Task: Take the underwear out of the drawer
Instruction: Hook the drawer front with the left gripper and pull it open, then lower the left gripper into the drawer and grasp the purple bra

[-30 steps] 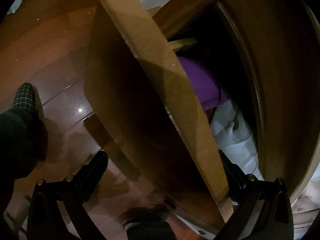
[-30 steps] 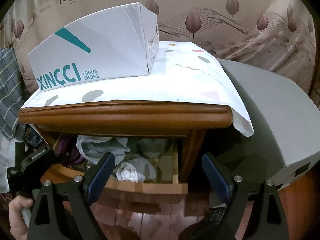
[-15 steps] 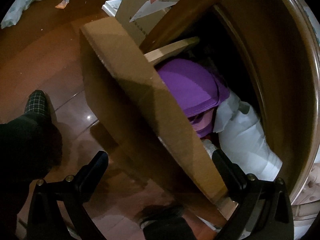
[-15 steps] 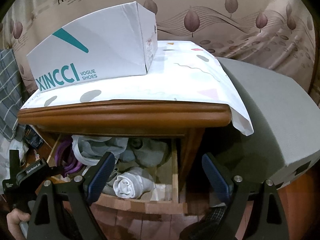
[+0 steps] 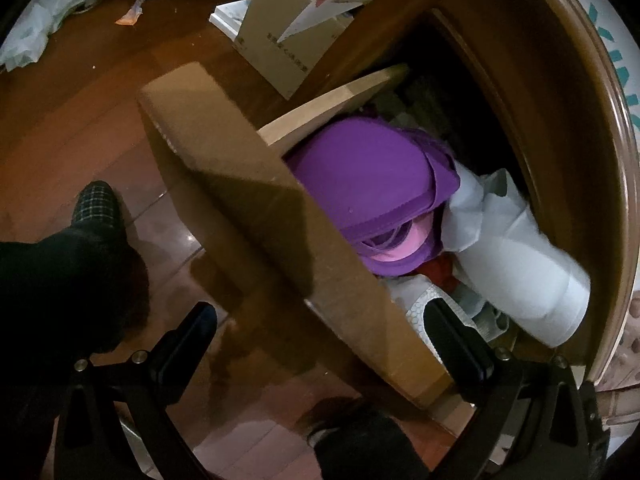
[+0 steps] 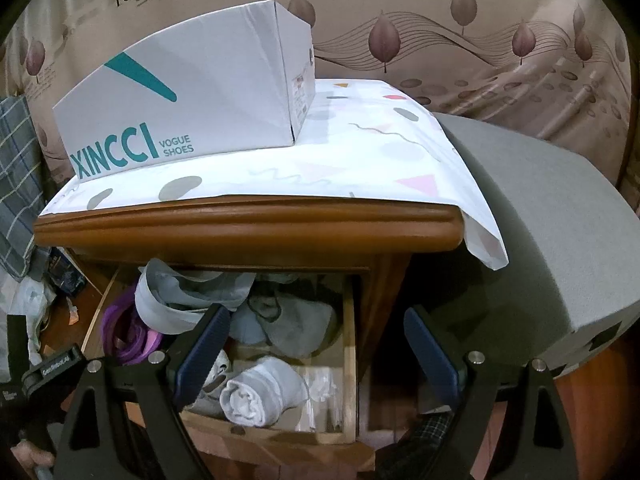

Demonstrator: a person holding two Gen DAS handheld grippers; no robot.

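Observation:
The wooden drawer (image 6: 350, 340) stands pulled out of the nightstand. In the left wrist view its front panel (image 5: 260, 216) runs between the fingers of my left gripper (image 5: 324, 334), which is open: one finger sits inside the drawer, the other outside. Behind the panel lie purple underwear (image 5: 360, 176) with a pink piece under it and a pale garment (image 5: 520, 264). My right gripper (image 6: 316, 348) hangs open above the drawer's front. Below it are a rolled white garment (image 6: 260, 392), grey clothing (image 6: 296, 320) and the purple underwear (image 6: 124, 332) at the left.
A white shoe box (image 6: 192, 108) rests on a patterned cloth (image 6: 360, 160) over the nightstand top (image 6: 240, 228). A grey mattress (image 6: 540, 220) stands to the right. On the wooden floor are a cardboard box (image 5: 280, 36) and a person's plaid slipper (image 5: 96, 208).
The drawer has slid further out with my left gripper hooked over its front, uncovering more of the purple underwear and the rolled white garment. My right gripper has stayed nearly still.

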